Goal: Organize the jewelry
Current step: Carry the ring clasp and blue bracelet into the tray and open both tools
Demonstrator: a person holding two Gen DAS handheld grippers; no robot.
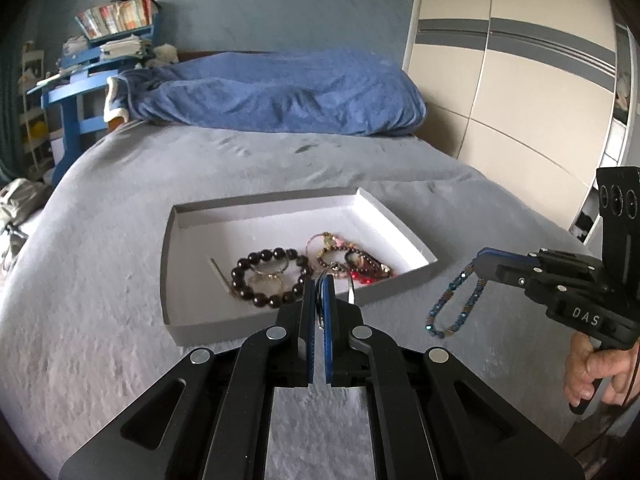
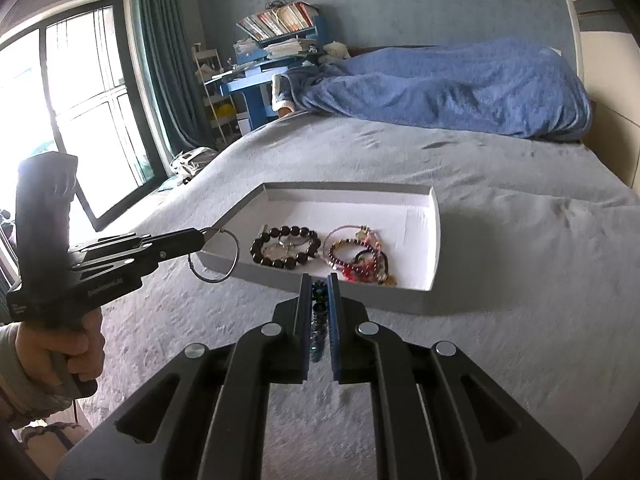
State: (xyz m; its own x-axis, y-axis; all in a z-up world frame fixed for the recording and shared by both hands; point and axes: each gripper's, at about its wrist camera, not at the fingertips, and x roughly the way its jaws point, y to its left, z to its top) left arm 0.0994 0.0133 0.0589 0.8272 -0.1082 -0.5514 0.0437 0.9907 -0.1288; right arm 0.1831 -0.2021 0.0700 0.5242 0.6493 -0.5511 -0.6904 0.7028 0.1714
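Note:
A shallow white tray [image 1: 404, 232] [image 2: 436, 240] lies on the grey bed. In it are a dark bead bracelet [image 1: 272, 276] [image 2: 286, 246] and a heap of red and gold bracelets [image 1: 356, 260] [image 2: 360, 256]. My left gripper [image 1: 320, 280] [image 2: 202, 236] is shut on a thin silver bangle [image 1: 351, 286] [image 2: 218, 256], held just above the tray's near edge. My right gripper [image 2: 320, 280] [image 1: 480, 258] is shut on a blue beaded bracelet [image 1: 456, 300] [image 2: 318, 312], which hangs above the bed to the right of the tray.
A rumpled blue blanket [image 1: 280, 96] [image 2: 460, 84] lies at the head of the bed. A blue desk with books [image 1: 96, 60] [image 2: 272, 40] stands at the back left. A wardrobe [image 1: 520, 80] is to the right, a window [image 2: 80, 100] to the left.

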